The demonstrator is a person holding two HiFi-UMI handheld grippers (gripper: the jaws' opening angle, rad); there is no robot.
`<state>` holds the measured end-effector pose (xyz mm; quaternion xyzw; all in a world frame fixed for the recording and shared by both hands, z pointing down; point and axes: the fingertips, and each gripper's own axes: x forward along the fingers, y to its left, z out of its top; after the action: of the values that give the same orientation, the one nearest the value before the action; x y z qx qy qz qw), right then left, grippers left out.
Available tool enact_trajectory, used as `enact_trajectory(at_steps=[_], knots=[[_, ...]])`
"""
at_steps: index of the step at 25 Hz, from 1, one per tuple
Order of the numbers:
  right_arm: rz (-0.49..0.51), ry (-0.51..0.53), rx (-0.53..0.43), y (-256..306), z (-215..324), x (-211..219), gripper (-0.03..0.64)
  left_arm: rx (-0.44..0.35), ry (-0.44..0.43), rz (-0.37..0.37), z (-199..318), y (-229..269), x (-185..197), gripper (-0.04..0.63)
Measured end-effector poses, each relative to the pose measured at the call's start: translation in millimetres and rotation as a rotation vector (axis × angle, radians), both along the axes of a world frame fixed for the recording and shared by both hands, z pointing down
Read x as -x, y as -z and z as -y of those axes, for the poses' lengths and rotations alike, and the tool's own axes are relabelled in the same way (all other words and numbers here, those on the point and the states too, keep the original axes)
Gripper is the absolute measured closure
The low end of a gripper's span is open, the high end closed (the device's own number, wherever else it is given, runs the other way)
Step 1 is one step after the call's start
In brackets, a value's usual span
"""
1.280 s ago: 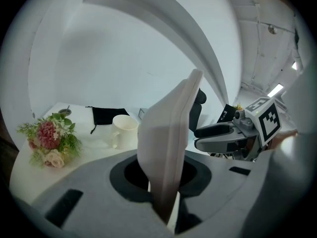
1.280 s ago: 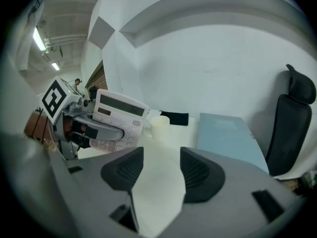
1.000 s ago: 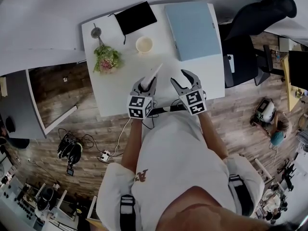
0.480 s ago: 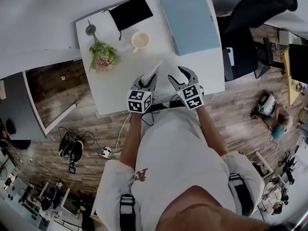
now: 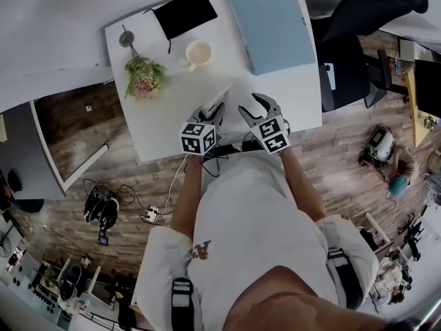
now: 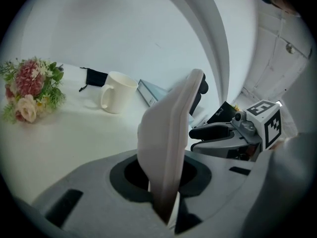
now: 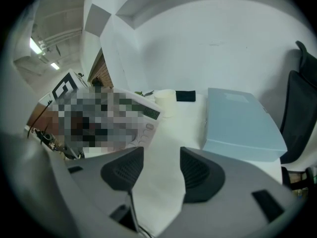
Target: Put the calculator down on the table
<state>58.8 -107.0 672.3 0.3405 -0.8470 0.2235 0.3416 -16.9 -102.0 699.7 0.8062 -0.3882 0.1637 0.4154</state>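
The white calculator (image 5: 218, 101) stands tilted on its edge over the front part of the white table (image 5: 158, 126). My left gripper (image 5: 211, 118) is shut on its lower end. In the left gripper view the calculator (image 6: 171, 128) rises edge-on from between the jaws, so I cannot tell whether it touches the tabletop. My right gripper (image 5: 259, 110) hangs just to the right of it, open, with only bare tabletop between its jaws (image 7: 158, 170). In the right gripper view the calculator's keys and display (image 7: 144, 119) show at the left, partly hidden by a mosaic patch.
A white mug (image 5: 198, 53), a bunch of flowers (image 5: 140, 76), a black pouch (image 5: 183, 13) and a light blue box (image 5: 271, 26) sit further back on the table. A black chair (image 5: 355, 40) stands to the right. The table's front edge runs just below both grippers.
Both grippers have sunk toward the table together, the left one rolling a little. The calculator is still held and the right jaws stay open.
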Motion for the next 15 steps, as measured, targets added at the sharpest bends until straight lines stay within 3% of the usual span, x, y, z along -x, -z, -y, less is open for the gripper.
enact_trajectory(at_steps=[15], knots=[[-0.005,0.022,0.032,-8.3,-7.4,-0.5,0.387,0.128,0.055,-0.103,-1.1,-19.0,-8.7,0.508]])
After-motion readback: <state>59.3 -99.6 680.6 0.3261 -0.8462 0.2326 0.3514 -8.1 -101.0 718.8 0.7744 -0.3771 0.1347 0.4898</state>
